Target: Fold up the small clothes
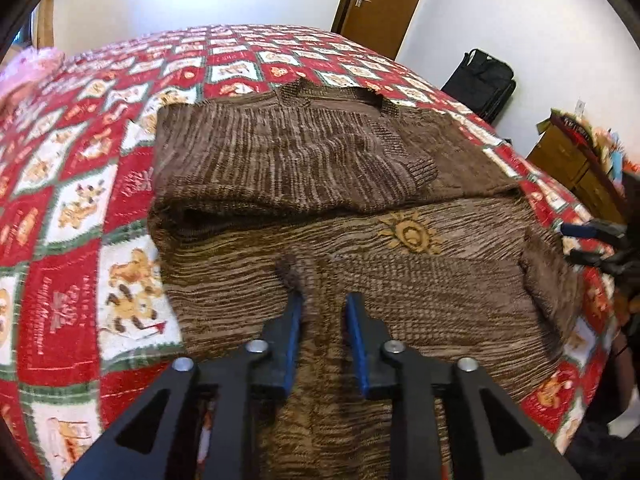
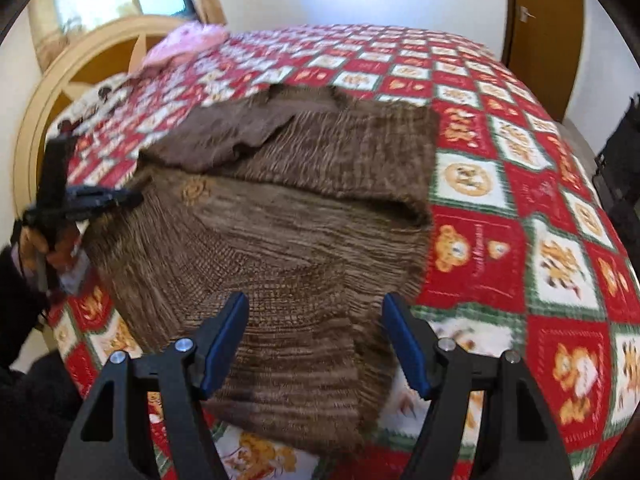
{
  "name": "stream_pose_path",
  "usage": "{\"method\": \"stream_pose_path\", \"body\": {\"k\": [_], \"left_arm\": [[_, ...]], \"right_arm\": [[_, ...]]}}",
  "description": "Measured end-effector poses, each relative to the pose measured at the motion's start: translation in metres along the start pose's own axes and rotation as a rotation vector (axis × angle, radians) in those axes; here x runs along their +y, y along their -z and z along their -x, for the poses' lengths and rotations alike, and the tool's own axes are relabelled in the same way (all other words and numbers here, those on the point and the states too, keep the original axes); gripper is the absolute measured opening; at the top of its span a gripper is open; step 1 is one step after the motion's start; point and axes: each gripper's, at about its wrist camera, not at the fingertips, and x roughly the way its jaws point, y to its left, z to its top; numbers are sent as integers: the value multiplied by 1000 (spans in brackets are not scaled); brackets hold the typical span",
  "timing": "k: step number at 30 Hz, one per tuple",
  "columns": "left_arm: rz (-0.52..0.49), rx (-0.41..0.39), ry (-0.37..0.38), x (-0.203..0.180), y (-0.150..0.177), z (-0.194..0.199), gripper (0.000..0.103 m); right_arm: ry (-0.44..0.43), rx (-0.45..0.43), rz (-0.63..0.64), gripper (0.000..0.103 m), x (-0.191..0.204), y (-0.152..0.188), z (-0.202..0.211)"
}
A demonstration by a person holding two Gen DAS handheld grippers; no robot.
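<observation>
1. The left gripper hangs over the near part of a brown sweater. Its blue pads stand a little apart with only a gap between them; a small tuft of knit sits at the tip of the left pad, and I cannot tell whether it is caught there.
2. The right gripper is spread wide above the sweater's near edge, pinching nothing.
3. In the right wrist view the left gripper shows at the sweater's left edge, with a hand on its grip.
4. The sweater lies on a bed, its far half folded over with a sleeve across it; a yellow emblem faces up near the fold.
5. A red and white patterned blanket covers the bed.
6. A pink bundle lies near the headboard.
7. Behind stands a wooden door.
</observation>
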Motion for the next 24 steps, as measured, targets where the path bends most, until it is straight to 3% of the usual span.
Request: {"method": "stream_pose_path", "body": {"k": [1,4,5,7,9,10,15,19,24], "left_arm": [[9,1,25,0,-1,0,41],[-23,-10,2,-7,-2,-2,43],[-57,-18,-18,-12,-1,-3,42],[-98,-17,-51,-17,1,-4,17],[-89,-24,-29,-16,3,0,12],[-82,-29,-19,-14,3,1,11],[-74,-99,-15,-20,5,21,9],[-35,-180,4,-20,2,48,9],[-8,-279,-19,-18,-4,81,9]], "right_arm": [[7,8,14,72,3,-1,-6],[15,46,59,69,10,-4,-24],[0,69,80,58,14,-3,-31],[57,103,131,42,21,0,-40],[90,92,182,17,29,2,-35],[81,86,182,13,31,3,-30],[70,22,123,12,28,8,-3],[55,-83,40,12,23,6,32],[110,-177,-16,11,18,0,60]]}}
